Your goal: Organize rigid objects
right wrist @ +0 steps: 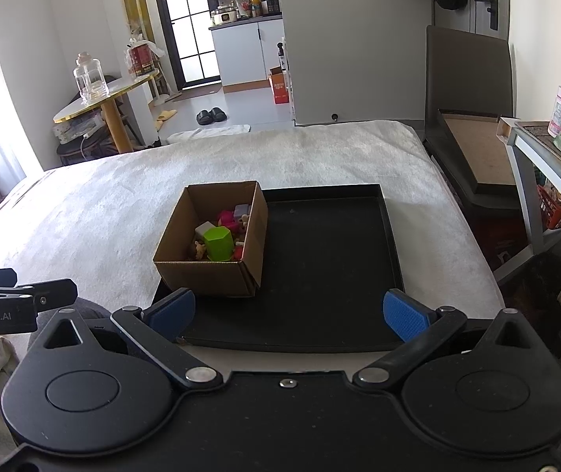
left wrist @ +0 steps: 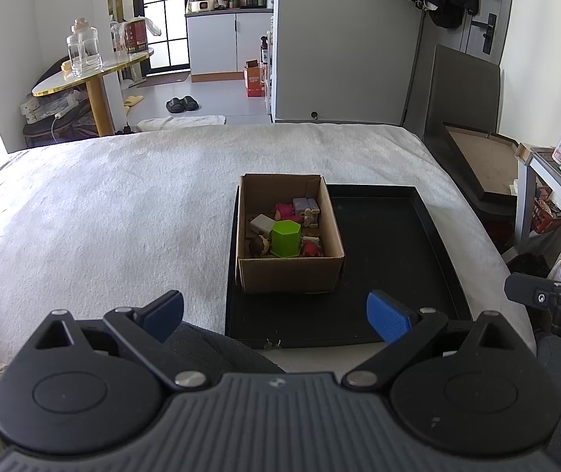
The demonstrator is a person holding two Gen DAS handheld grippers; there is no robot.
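Observation:
A brown cardboard box point(left wrist: 289, 273) point(right wrist: 205, 275) stands on the left part of a black tray point(left wrist: 390, 267) point(right wrist: 331, 259) on the bed. Inside it lie a green hexagonal block point(left wrist: 286, 238) point(right wrist: 218, 243), a pink toy point(left wrist: 284, 209), a lilac block point(left wrist: 304, 205), a grey block point(left wrist: 261, 223) and small figures. My left gripper point(left wrist: 276, 316) is open and empty, held back from the tray's near edge. My right gripper point(right wrist: 289, 314) is also open and empty over the near edge. The right gripper's body point(left wrist: 548, 299) shows at the left wrist view's right side.
A white blanket point(left wrist: 123, 204) covers the bed. A round gold-edged table point(left wrist: 95, 74) with a glass jar stands back left. A dark chair point(right wrist: 469, 78) and a shelf unit with bottles point(right wrist: 556, 137) are at the right. A dark-clothed knee point(left wrist: 209, 346) lies under the grippers.

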